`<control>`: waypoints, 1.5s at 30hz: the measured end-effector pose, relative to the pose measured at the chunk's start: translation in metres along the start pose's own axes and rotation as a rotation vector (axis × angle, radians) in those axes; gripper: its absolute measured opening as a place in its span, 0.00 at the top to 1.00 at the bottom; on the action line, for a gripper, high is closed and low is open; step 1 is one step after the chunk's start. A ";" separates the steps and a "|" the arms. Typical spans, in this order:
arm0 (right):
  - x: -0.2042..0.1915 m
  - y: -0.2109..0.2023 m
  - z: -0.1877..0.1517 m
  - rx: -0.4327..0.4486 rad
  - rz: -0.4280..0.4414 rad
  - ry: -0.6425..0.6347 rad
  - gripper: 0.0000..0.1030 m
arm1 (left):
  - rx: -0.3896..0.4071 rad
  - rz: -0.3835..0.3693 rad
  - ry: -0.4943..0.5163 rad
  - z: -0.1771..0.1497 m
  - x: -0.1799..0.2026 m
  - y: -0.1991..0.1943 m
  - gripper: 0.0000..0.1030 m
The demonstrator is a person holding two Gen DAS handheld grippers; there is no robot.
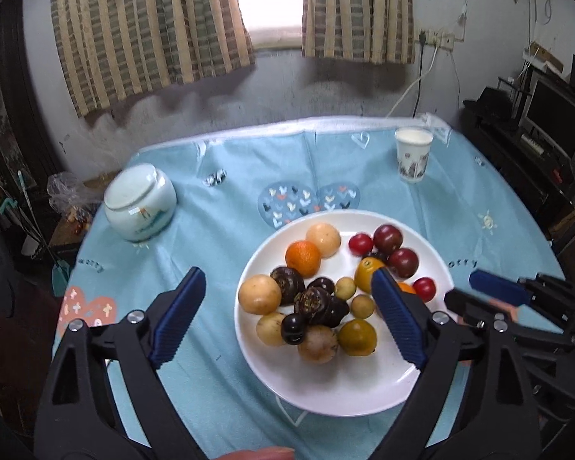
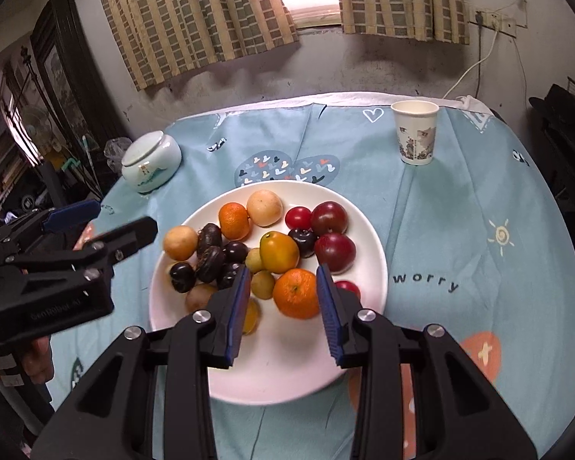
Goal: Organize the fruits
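Note:
A white plate point(image 1: 326, 391) point(image 2: 287, 368) on the blue tablecloth holds several fruits: mandarins point(image 2: 297, 293), red plums point(image 2: 335, 251), pale yellow round fruits point(image 1: 259, 294) and dark brown ones point(image 1: 318, 303). My left gripper point(image 1: 287, 274) hangs above the plate's left half, open wide with nothing gripped; in the right wrist view the left gripper point(image 2: 125, 215) is left of the plate. My right gripper point(image 2: 283, 270) hovers over the plate's near side, its jaws narrowly apart. A mandarin lies on the plate below them, untouched. In the left wrist view the right gripper point(image 1: 475, 295) sits over the plate's right rim.
A pale lidded ceramic jar point(image 1: 140, 203) point(image 2: 151, 161) stands at the back left of the table. A paper cup point(image 1: 414, 153) point(image 2: 416, 132) stands at the back right. Dark furniture lines both sides of the table. A fingertip point(image 1: 257, 454) shows at the bottom edge.

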State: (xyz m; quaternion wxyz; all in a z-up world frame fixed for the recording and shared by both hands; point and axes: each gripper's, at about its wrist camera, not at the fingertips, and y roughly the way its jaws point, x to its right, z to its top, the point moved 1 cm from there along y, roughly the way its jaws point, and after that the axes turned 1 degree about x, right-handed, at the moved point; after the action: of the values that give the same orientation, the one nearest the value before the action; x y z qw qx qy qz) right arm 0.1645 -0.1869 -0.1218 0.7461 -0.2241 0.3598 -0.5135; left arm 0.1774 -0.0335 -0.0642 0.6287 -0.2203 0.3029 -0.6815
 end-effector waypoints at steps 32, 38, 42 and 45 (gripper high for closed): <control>-0.051 -0.107 -0.040 0.111 0.018 -0.089 0.65 | 0.189 -0.061 -0.092 -0.004 -0.004 -0.140 0.03; -0.053 -0.100 -0.041 0.097 0.018 -0.095 0.65 | 0.155 -0.040 -0.105 -0.004 -0.008 -0.126 0.03; -0.049 -0.096 -0.040 0.106 0.009 -0.080 0.31 | 0.141 -0.032 -0.100 -0.003 -0.008 -0.117 0.03; -0.048 -0.094 -0.040 0.123 0.021 -0.075 0.29 | 0.129 -0.029 -0.102 -0.002 -0.008 -0.110 0.03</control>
State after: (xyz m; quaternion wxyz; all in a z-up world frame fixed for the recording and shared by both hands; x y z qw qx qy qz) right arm 0.0667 -0.1761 -0.0660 0.7766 -0.1933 0.3017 -0.5182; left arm 0.0975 -0.0227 0.0105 0.6461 -0.2182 0.2228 -0.6966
